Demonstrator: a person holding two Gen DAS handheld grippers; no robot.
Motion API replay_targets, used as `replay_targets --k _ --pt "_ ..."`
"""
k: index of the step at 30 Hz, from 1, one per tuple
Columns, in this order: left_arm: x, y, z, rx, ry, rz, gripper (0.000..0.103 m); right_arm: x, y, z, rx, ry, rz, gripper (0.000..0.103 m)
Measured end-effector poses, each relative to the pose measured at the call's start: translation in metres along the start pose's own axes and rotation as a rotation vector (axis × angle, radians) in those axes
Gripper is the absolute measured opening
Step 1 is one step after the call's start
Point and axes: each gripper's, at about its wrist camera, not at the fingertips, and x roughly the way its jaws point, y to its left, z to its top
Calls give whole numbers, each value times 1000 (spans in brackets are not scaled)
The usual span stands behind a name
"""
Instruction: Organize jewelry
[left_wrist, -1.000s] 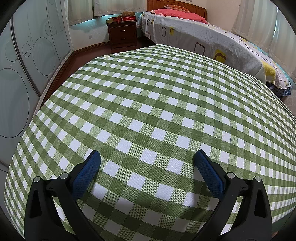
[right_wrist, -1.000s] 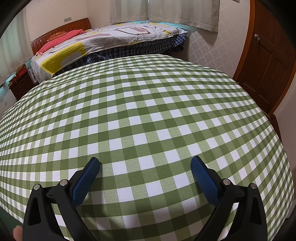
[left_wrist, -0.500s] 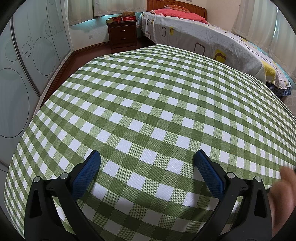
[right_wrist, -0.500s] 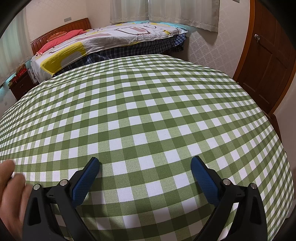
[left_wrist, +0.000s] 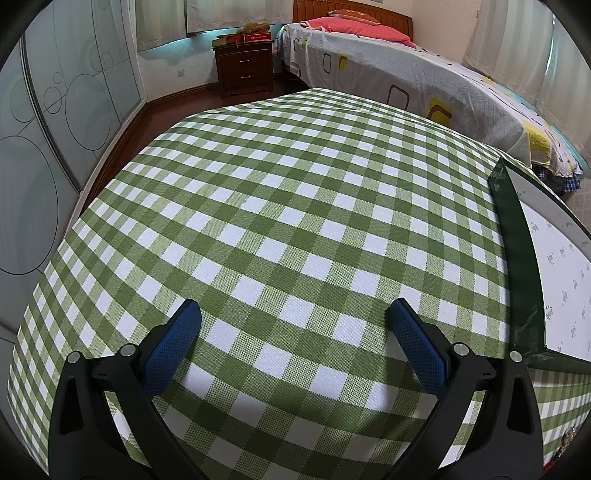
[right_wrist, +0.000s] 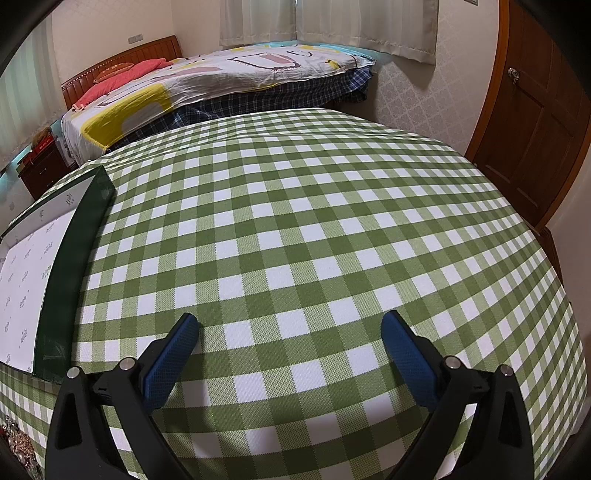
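Note:
A shallow dark green box (left_wrist: 511, 236) with a white printed lining stands on the green checked tablecloth (left_wrist: 280, 206), at the right edge of the left wrist view. In the right wrist view the same box (right_wrist: 70, 266) sits at the left edge. A heap of gold-coloured jewelry (right_wrist: 16, 443) shows in the bottom left corner there, mostly cut off. My left gripper (left_wrist: 295, 336) is open over bare cloth, left of the box. My right gripper (right_wrist: 290, 347) is open too, right of the box, holding nothing.
A bed (left_wrist: 424, 77) runs along the table's far side, with a wooden nightstand (left_wrist: 245, 64) and glass wardrobe doors (left_wrist: 55, 129) to the left. A brown door (right_wrist: 535, 122) stands beyond the table's right edge.
A hand came in between the two grippers half a second ago and is now gone. The green box now stands on the cloth where there was none. Both grippers have stayed still.

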Motion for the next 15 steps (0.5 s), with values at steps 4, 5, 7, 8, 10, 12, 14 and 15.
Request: replay_targets --k 4,5,7,8,10,12,14,15 --pt "0 0 0 0 0 0 99 0 0 0 0 0 0 97" --pt "0 0 0 0 0 0 99 0 0 -1 0 0 0 97" --pt "0 0 0 0 0 0 99 0 0 -1 0 0 0 97" --pt "0 0 0 0 0 0 99 0 0 -1 0 0 0 97" --pt "0 0 0 0 0 0 99 0 0 -1 0 0 0 97" --pt "0 0 0 0 0 0 99 -1 0 -1 0 1 0 97" --pt "0 0 0 0 0 0 99 -1 0 -1 0 0 0 97" --pt "0 0 0 0 0 0 99 -1 0 -1 0 1 0 97"
